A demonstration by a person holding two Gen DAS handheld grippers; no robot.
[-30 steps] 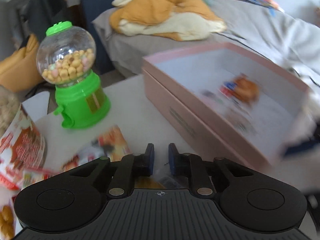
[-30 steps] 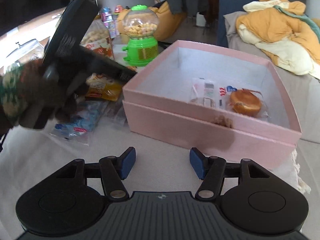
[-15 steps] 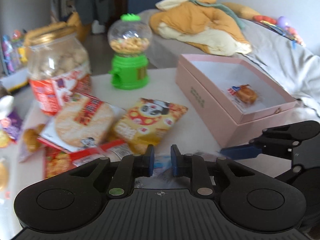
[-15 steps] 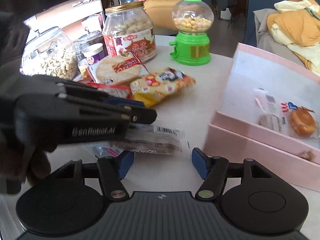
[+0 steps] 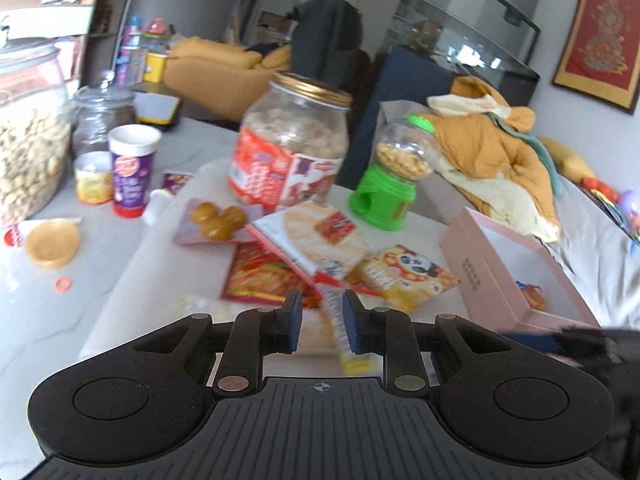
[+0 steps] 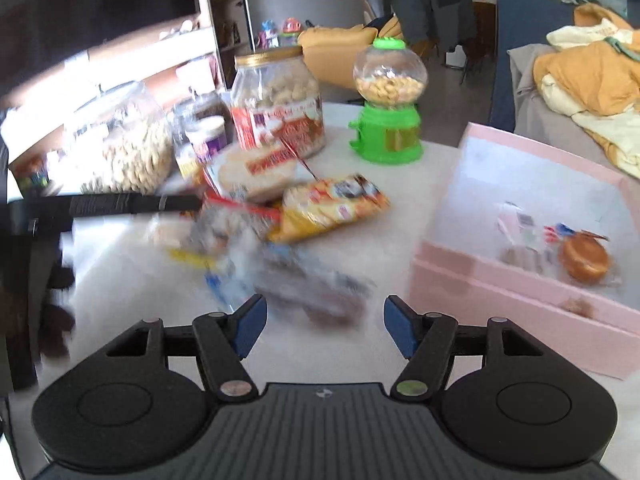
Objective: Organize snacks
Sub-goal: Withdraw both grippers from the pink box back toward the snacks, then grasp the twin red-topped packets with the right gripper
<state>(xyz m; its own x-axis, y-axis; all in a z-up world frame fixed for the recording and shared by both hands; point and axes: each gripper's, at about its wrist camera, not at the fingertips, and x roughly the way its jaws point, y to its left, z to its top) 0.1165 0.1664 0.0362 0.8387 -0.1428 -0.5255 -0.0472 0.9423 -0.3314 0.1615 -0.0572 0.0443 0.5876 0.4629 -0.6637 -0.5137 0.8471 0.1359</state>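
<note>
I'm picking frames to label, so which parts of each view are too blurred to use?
Right wrist view: the clear snack wrappers ahead of the open right claw are smeared by motion; the green candy dispenser stays sharp. Left wrist view: mostly sharp; only the yellow-ended packet between the left claw's fingers blurs.

A pale table (image 6: 132, 280) carries snack packets (image 6: 332, 208), jars (image 6: 276, 100), a green candy dispenser (image 6: 388, 104) and a pink box (image 6: 520, 292).

Yellow sofa (image 5: 224, 72), framed picture (image 5: 596, 36) on white wall, crumpled orange blanket (image 5: 492, 152).
</note>
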